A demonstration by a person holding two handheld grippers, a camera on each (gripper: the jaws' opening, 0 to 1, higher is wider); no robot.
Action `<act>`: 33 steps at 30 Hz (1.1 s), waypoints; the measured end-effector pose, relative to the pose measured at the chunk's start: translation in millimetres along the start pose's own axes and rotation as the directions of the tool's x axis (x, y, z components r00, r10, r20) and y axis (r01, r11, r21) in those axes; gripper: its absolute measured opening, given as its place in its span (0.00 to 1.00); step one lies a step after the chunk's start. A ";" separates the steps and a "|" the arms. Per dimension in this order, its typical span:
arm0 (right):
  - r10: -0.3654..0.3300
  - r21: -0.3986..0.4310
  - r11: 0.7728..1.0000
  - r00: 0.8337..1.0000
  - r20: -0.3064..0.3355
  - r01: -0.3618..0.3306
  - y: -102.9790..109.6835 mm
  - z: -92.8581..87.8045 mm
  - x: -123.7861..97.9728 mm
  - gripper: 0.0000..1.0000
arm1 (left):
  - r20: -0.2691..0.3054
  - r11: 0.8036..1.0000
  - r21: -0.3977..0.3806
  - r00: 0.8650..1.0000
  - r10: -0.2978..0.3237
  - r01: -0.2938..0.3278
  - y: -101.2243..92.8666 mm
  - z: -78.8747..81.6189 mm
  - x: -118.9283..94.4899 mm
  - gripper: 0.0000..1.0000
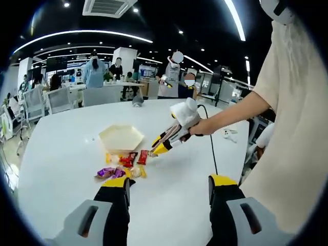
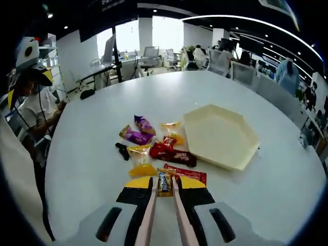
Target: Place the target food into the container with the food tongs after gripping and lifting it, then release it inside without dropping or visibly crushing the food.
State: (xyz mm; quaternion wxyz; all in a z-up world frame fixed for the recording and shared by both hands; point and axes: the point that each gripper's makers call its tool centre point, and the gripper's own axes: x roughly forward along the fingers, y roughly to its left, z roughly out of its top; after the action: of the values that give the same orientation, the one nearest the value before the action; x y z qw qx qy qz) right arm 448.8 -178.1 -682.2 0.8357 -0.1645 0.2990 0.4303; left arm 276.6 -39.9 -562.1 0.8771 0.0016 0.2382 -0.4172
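Pink tongs [image 2: 163, 205] run between the right gripper's [image 2: 164, 185] yellow-tipped jaws, pinched nearly together on a small wrapped candy [image 2: 164, 183] at the near edge of the sweets pile [image 2: 154, 146]. Just beside it, the cream hexagonal tray [image 2: 220, 134] holds nothing. The left gripper [image 1: 169, 183] hovers wide apart above the white table [image 1: 61, 154], gripping nothing

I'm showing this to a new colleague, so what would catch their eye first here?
Probably the bright candies scattered mid-table beside the empty cream hexagonal tray. Next, the right hand-held gripper, whose tongs pinch a small wrapped candy at the pile's near edge.
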 end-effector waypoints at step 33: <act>-0.155 0.051 0.988 0.977 0.144 0.149 -95.5 100.9 20.1 0.19 | 0.038 0.999 0.028 0.999 0.035 -0.036 10.1 23.3 -11.1 0.61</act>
State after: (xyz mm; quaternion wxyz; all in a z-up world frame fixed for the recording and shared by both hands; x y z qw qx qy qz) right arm 572.0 -166.8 -616.0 0.8891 -0.1379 0.2313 0.3702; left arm 287.6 -29.9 -538.8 0.8884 0.0103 0.2158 -0.4050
